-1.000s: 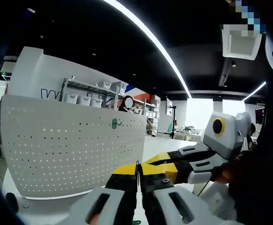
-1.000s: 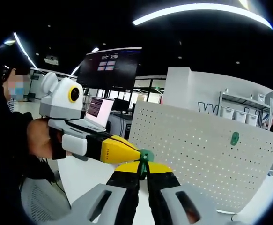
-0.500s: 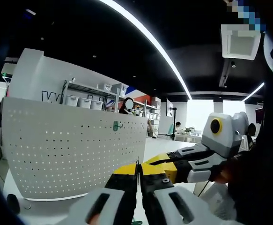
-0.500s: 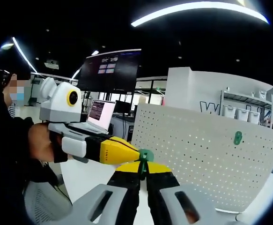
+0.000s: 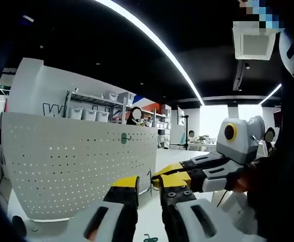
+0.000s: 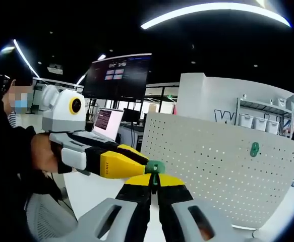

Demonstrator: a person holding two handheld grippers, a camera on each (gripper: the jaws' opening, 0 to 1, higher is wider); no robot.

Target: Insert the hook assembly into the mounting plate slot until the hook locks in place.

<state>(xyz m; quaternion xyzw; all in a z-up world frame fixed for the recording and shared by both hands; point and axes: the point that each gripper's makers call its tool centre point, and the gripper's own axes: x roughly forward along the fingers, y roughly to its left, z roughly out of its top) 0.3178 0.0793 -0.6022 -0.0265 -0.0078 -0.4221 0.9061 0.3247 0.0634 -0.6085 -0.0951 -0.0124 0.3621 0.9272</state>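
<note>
Only right tool (image 6: 154,180) grips hook (image 6: 155,168).

Most of the green hook (image 6: 155,171) is buried between the right gripper (image 6: 154,182) jaws, so only its top end pokes out and its shape is anyone's guess. The other green hook (image 6: 254,149) on the far pegboard (image 6: 212,171) is too tiny to make out. The pegboard's lower right corner runs off the edge. The laptop (image 6: 106,120) screen text is unreadable.
</note>
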